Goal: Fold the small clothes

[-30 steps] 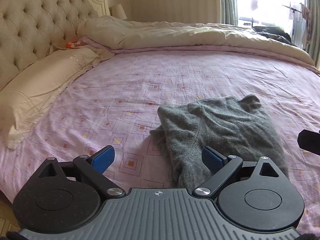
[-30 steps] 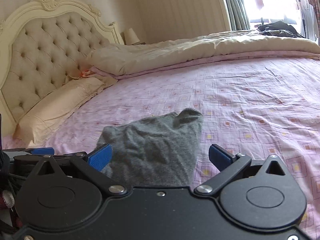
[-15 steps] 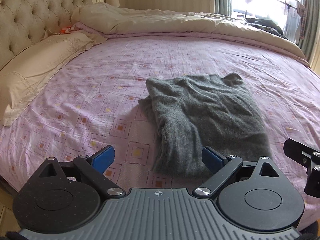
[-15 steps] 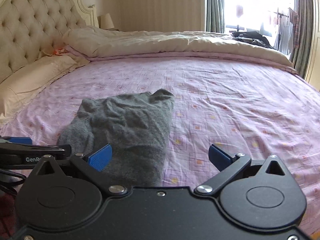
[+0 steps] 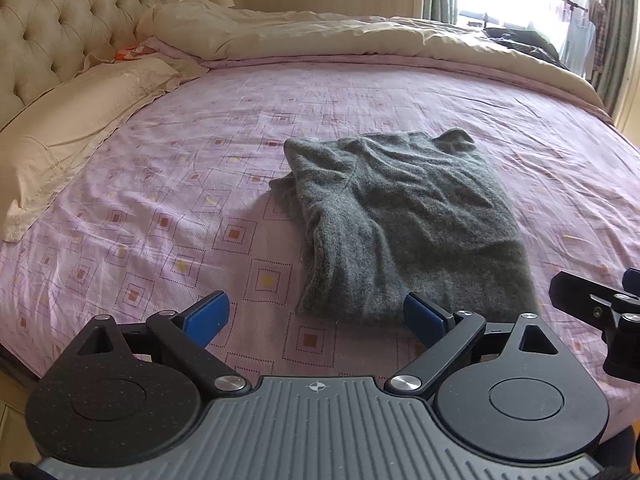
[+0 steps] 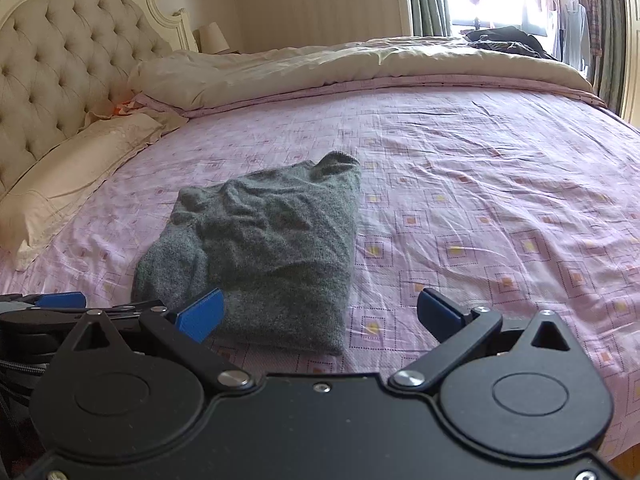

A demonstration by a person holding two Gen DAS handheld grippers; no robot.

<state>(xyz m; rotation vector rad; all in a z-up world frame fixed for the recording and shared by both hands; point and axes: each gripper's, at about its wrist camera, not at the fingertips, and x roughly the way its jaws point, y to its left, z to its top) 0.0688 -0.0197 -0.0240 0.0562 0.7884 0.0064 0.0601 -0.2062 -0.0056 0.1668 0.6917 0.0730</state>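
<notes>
A grey knit garment (image 5: 404, 216) lies folded into a rough rectangle on the pink patterned bed sheet (image 5: 200, 184). It also shows in the right wrist view (image 6: 264, 248). My left gripper (image 5: 316, 316) is open and empty, just short of the garment's near edge, with its right pad at the garment's near right corner. My right gripper (image 6: 320, 314) is open and empty, above the garment's near right corner. The right gripper's tip shows at the right edge of the left wrist view (image 5: 600, 312).
A cream pillow (image 5: 76, 120) lies at the left below the tufted headboard (image 5: 60, 28). A beige duvet (image 5: 360, 36) is piled along the far side of the bed. Dark clothes (image 6: 508, 40) lie by the window. The bed's near edge is under the grippers.
Both grippers have pulled back and up from the garment, open throughout. The garment lies still, and more of the bed shows around it.
</notes>
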